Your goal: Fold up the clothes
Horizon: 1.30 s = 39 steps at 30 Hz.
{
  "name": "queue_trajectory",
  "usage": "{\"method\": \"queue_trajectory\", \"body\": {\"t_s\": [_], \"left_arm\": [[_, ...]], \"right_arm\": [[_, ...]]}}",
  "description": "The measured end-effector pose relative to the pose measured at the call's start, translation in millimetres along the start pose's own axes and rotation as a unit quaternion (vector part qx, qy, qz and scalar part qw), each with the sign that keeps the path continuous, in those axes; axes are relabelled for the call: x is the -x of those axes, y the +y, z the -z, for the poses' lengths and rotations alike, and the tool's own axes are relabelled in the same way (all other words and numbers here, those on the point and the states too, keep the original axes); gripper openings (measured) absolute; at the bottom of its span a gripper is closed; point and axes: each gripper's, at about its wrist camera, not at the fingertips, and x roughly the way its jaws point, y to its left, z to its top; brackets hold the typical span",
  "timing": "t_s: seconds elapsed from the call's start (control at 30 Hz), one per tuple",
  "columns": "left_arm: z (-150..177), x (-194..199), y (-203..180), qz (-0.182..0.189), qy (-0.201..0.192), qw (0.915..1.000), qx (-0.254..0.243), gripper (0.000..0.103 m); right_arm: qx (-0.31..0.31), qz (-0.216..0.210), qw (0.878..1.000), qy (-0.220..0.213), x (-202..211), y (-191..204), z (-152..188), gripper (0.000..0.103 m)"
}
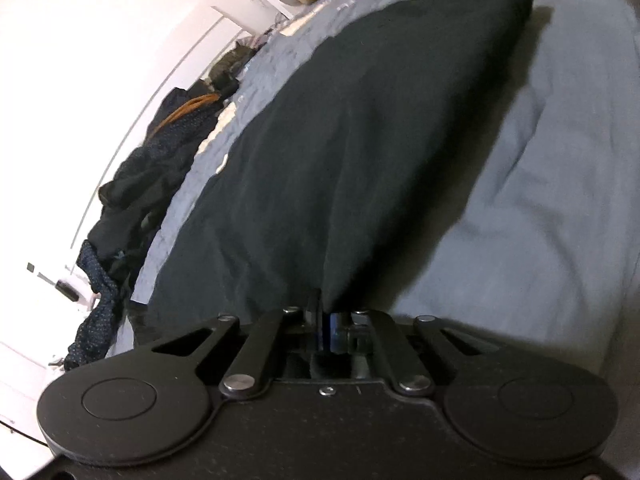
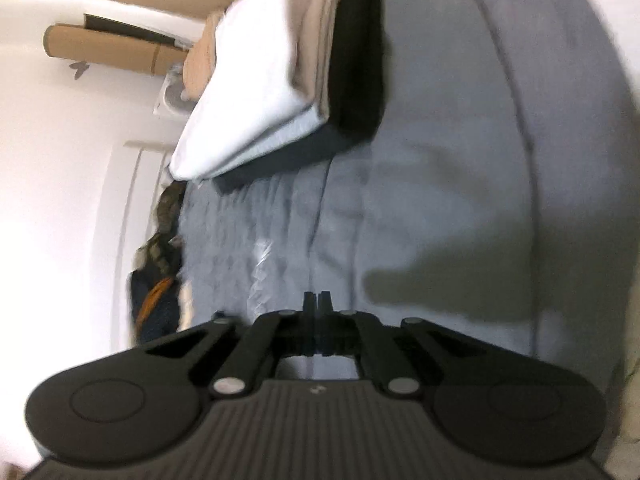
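The left hand-held gripper (image 1: pixel 320 304) is clamped on the near edge of a black garment (image 1: pixel 360 140), which lies spread on the blue bed (image 1: pixel 540 200). The right hand-held gripper (image 2: pixel 317 300) has its fingers pressed together on nothing, above the bed (image 2: pixel 440 200). A pile of folded clothes (image 2: pixel 280 80) lies farther away.

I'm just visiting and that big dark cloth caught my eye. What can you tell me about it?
The dark garment looks black or very dark green, a soft, matte woven fabric with gentle creases. It lies stretched out along the grey-blue bedspread, its far corner rising to a point. Its near edge is bunched and pinched in the left gripper, whose fingers are shut on it, lifting that end slightly. What kind of garment it is cannot be told. The right gripper is shut and holds nothing.
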Motion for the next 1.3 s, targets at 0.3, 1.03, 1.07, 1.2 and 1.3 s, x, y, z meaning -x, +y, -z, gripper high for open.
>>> {"method": "queue_trajectory", "body": {"t_s": [0.3,1.03,1.07,1.2,1.3], "left_arm": [[-7,6,-12,-0.013,-0.017,0.9992,-0.033,0.019],[-101,31,-65,0.107,-0.158,0.9806,-0.047,0.04],[-104,28,-67,0.108,-0.157,0.9803,-0.053,0.04],[-115,19,-73,0.11,-0.16,0.9783,-0.072,0.04],[-120,14,-75,0.12,-0.167,0.9755,-0.077,0.04]], "right_arm": [[0.021,-0.001,0.998,0.054,10,3,10,0.021],[-0.082,-0.007,0.99,0.114,1,-22,32,0.038],[-0.09,-0.006,0.989,0.115,0,-23,33,0.038],[-0.107,0.003,0.987,0.12,-1,-27,37,0.033],[-0.101,0.012,0.988,0.118,-3,-27,39,0.013]]}}
